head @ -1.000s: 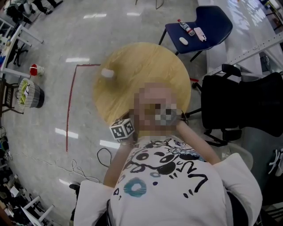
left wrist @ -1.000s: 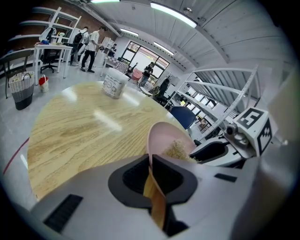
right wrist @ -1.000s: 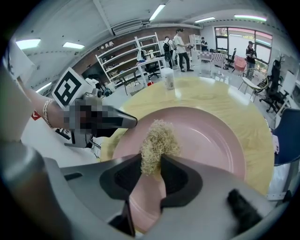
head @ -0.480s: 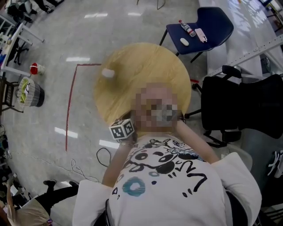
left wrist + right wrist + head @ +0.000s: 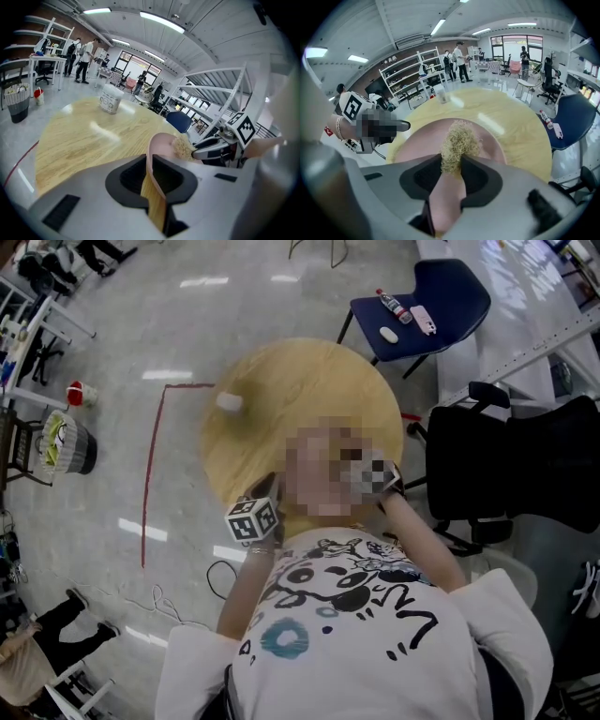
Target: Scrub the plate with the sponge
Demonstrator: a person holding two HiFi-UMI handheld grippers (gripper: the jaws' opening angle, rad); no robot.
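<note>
Head view against a second ago:
- The marker cube (image 5: 253,521) of the left gripper (image 5: 151,176) has slid slightly toward 7 o'clock.
- A dark part of the right gripper (image 5: 451,171) now juts out at the 3 o'clock edge of the mosaic patch. It did not show there before.
- A bystander (image 5: 37,652), absent then, is at the frame's 8 o'clock corner.
- The white cup (image 5: 229,401) is unchanged on the 10 o'clock side of the round table (image 5: 309,381).

Tool state:
- Left gripper: jaws narrow, clamped on the rim of the pink plate (image 5: 159,143), which stands edge-on above the table's near edge.
- Right gripper: jaws partly closed, pinching the yellow scrub sponge (image 5: 459,138). The sponge lies against the plate's face.

Hard to read:
- In the head view the patch covers the plate, the sponge and both sets of jaws.
- In the left gripper view the gripper body cuts off the plate's lower part.
- In the right gripper view the left gripper, at 9 o'clock, is partly under mosaic.
</note>
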